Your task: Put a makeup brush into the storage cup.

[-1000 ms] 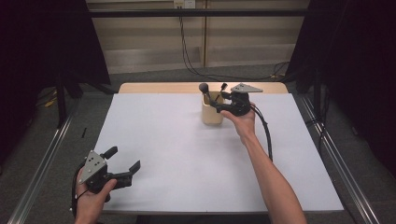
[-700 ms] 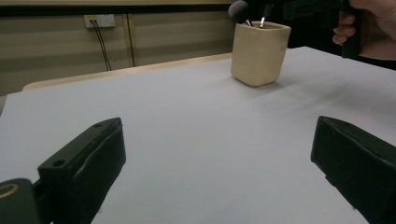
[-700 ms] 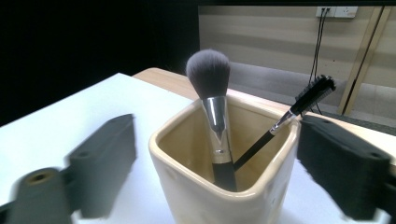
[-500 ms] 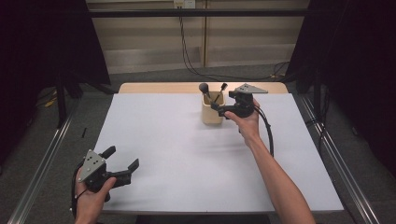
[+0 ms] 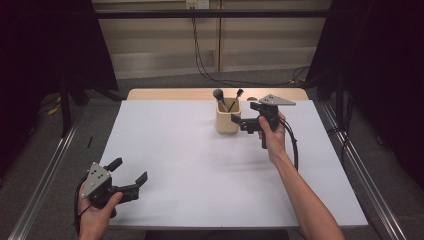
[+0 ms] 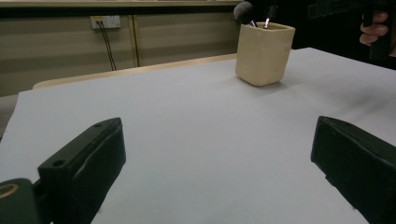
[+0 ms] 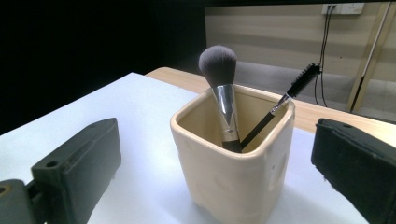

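A cream square cup (image 5: 228,120) stands at the far middle of the white table (image 5: 200,165). In it lean a round-headed makeup brush (image 5: 218,93) and a thin black mascara wand (image 5: 239,93). My right gripper (image 5: 244,114) hovers just right of the cup and points at it. Its jaws have just been opening, stand wide, and press on nothing. In the right gripper view the cup (image 7: 233,186), brush (image 7: 218,60) and wand (image 7: 303,79) sit straight ahead of the gripper (image 7: 215,140). My left gripper (image 5: 131,170) is open and empty at the near left, with the cup (image 6: 264,53) far off.
A wooden strip (image 5: 175,94) runs along the table's far edge. Cables (image 5: 200,60) hang down the back wall. Metal rails (image 5: 50,165) flank the table on both sides. The right gripper's cable (image 5: 295,145) trails along the forearm.
The right gripper has drawn back from above the cup's rim to its right side, slightly nearer me. The left gripper has stayed put.
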`<state>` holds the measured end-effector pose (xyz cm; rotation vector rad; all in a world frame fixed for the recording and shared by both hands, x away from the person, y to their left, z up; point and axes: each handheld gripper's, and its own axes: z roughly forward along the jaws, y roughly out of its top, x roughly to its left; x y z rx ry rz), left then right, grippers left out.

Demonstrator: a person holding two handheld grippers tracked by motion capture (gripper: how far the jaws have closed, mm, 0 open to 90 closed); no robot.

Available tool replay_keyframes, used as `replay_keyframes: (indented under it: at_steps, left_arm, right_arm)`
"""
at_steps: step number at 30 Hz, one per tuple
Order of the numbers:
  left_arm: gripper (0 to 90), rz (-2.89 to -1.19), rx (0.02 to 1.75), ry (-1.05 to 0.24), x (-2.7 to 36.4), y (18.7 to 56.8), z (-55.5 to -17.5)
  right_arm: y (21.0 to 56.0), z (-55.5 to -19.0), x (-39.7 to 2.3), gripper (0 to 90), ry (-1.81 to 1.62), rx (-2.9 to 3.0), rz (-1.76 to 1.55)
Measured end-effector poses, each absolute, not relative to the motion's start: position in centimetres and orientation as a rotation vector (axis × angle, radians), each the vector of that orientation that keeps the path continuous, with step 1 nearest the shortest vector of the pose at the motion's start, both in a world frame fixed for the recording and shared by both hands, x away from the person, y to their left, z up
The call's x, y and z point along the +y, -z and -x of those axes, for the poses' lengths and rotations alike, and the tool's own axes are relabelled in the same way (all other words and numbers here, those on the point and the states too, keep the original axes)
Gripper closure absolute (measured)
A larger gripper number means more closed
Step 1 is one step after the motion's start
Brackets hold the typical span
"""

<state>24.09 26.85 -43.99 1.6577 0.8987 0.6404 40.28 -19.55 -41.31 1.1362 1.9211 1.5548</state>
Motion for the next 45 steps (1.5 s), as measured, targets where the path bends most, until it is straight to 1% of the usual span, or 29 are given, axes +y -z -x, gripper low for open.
replay_keyframes:
  at_steps: [7, 24, 43, 45]
  left_arm:
    - [3.3, -1.654, 0.896, -0.641, 26.9, 44.0, -24.1]
    - [3.3, -1.649, 0.9, -0.647, 27.0, 43.9, -23.8]
    - [3.3, -1.641, 0.909, -0.652, 26.8, 43.9, -23.3]
    - [3.3, -1.661, 0.91, -0.648, 26.8, 44.0, -23.2]
  right_arm:
    - [41.3, -38.8, -20.0, 1.4, -1.486, 1.902, -1.128]
    - [41.2, -35.6, -22.3, 1.3, -1.472, 1.893, -1.154]
    - [42.1, -31.5, -24.4, 1.1, -1.429, 1.844, -1.144]
    - [42.2, -31.2, -24.5, 1.1, -1.433, 1.845, -1.152]
